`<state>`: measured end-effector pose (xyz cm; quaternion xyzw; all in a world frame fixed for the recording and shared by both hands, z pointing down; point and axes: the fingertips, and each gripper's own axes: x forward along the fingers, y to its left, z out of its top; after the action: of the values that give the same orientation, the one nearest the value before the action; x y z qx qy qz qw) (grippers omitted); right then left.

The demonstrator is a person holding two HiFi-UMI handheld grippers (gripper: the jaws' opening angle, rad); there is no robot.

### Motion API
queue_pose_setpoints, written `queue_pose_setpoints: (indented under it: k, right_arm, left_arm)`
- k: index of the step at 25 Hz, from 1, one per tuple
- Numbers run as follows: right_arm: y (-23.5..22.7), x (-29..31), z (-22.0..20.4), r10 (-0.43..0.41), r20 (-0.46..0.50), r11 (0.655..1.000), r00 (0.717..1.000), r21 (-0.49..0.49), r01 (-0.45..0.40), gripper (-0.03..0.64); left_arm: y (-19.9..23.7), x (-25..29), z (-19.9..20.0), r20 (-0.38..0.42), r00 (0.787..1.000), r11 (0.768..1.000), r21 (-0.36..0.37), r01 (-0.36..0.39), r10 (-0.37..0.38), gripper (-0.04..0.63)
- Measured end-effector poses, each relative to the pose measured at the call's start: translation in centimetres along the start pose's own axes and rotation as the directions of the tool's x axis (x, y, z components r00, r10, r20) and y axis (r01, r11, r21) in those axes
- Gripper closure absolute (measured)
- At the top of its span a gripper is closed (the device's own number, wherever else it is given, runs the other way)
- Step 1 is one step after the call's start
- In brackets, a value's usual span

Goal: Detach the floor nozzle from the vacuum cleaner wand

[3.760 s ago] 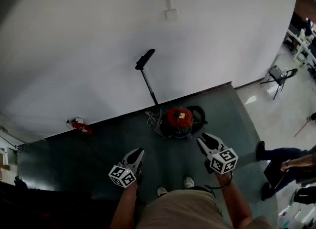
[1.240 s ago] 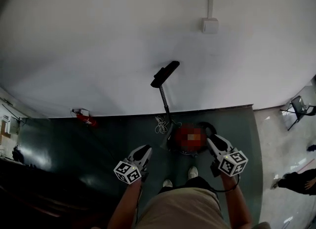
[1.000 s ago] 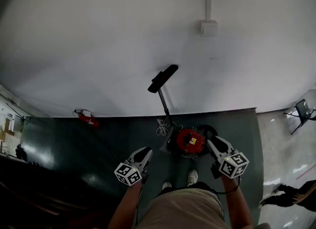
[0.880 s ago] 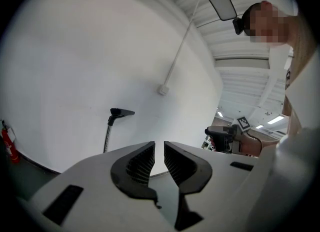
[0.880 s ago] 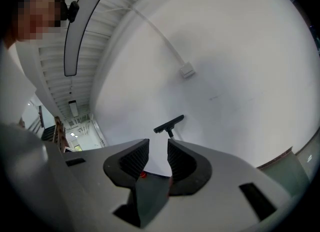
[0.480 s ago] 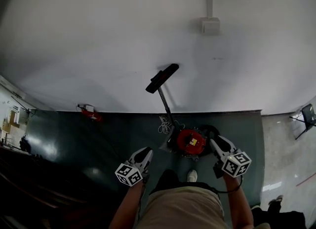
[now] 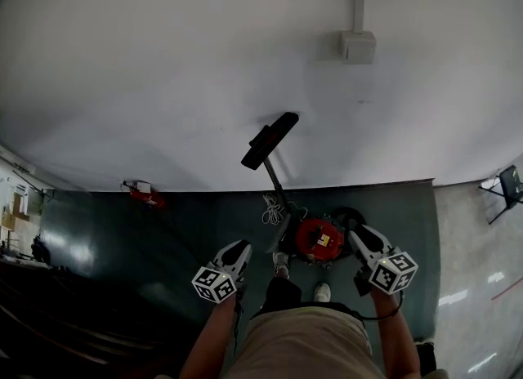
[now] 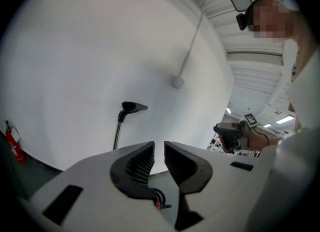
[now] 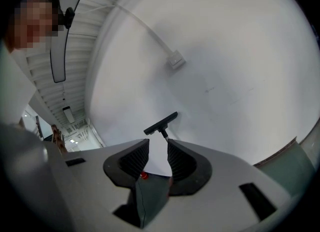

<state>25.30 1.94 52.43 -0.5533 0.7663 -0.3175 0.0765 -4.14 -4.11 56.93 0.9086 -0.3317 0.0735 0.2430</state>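
Left foot [image 7: 280,264] stepped forward; floor nozzle [image 7: 270,140] seemingly attached.

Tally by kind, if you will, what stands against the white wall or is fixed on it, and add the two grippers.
Vacuum cleaner, with wand and floor nozzle attached: 1
Fire extinguisher: 1
Wall box: 1
Left gripper and right gripper, fingers shut: 2
Total: 5

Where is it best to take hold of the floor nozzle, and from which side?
Probably its narrow neck, where the floor nozzle meets the wand. The wand stands nearly upright with the nozzle on top, close to the wall, so come from the room side; the long head looks too wide.
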Motion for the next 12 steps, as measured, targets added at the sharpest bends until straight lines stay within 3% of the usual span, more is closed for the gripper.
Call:
queue_pose_setpoints:
  k: [12]
  right_arm:
    - [2.1, 13.4, 5.2, -0.008, 0.04, 0.994, 0.999, 0.113, 0.004, 0.494]
  left_arm:
    - [13.8, 10.2, 4.4, -0.08, 0.996, 0.994, 0.102, 0.047, -0.039, 0.487]
